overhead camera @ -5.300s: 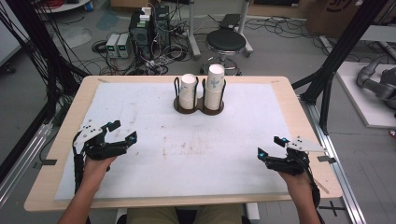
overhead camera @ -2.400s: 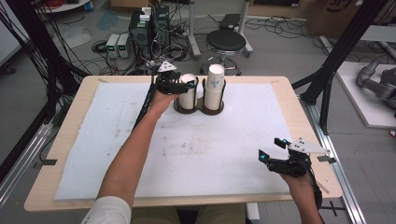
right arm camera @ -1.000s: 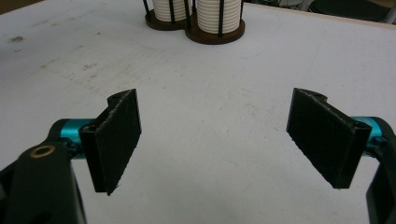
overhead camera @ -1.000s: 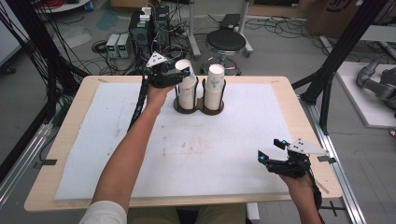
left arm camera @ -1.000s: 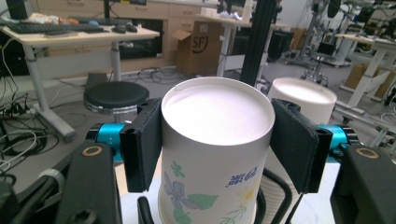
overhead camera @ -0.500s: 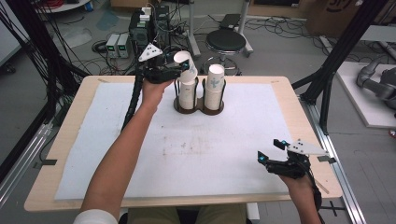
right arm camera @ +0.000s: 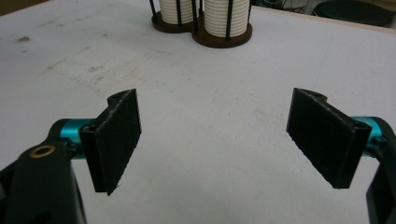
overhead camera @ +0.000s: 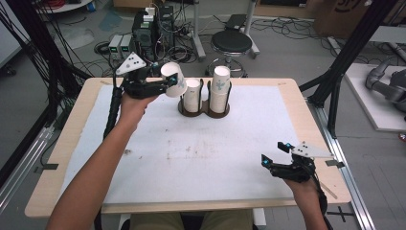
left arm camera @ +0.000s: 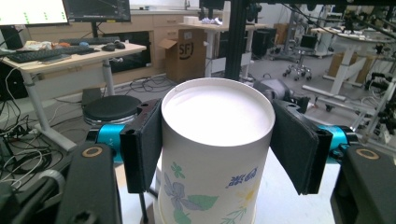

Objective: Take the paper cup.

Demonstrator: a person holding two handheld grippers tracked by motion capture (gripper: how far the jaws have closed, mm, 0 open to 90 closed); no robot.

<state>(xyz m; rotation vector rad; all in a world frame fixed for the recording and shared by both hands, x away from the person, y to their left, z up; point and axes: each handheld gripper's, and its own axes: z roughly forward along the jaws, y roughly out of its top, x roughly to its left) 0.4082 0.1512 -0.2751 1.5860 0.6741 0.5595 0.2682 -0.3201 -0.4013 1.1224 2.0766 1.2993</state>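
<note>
My left gripper [overhead camera: 167,84] is shut on a white paper cup [overhead camera: 174,79] with a flower print, held tilted in the air just left of the cup holder [overhead camera: 204,109]. In the left gripper view the cup [left arm camera: 212,154] stands between both black pads, mouth toward the camera. The dark two-ring holder keeps two stacks of paper cups [overhead camera: 192,95] [overhead camera: 220,89] at the table's far middle; the stacks [right arm camera: 224,16] also show in the right gripper view. My right gripper [overhead camera: 275,154] rests open near the table's front right, its pads [right arm camera: 116,140] wide apart over bare white surface.
A white mat [overhead camera: 201,158] covers most of the wooden table [overhead camera: 57,191]. Behind the far edge stand a black stool [overhead camera: 231,42] and electronics boxes [overhead camera: 148,28] on the floor. Black frame posts [overhead camera: 335,72] rise at both sides.
My left gripper has lifted the top cup off the left stack and carried it up and to the left, tilting it. The right gripper has stayed in place.
</note>
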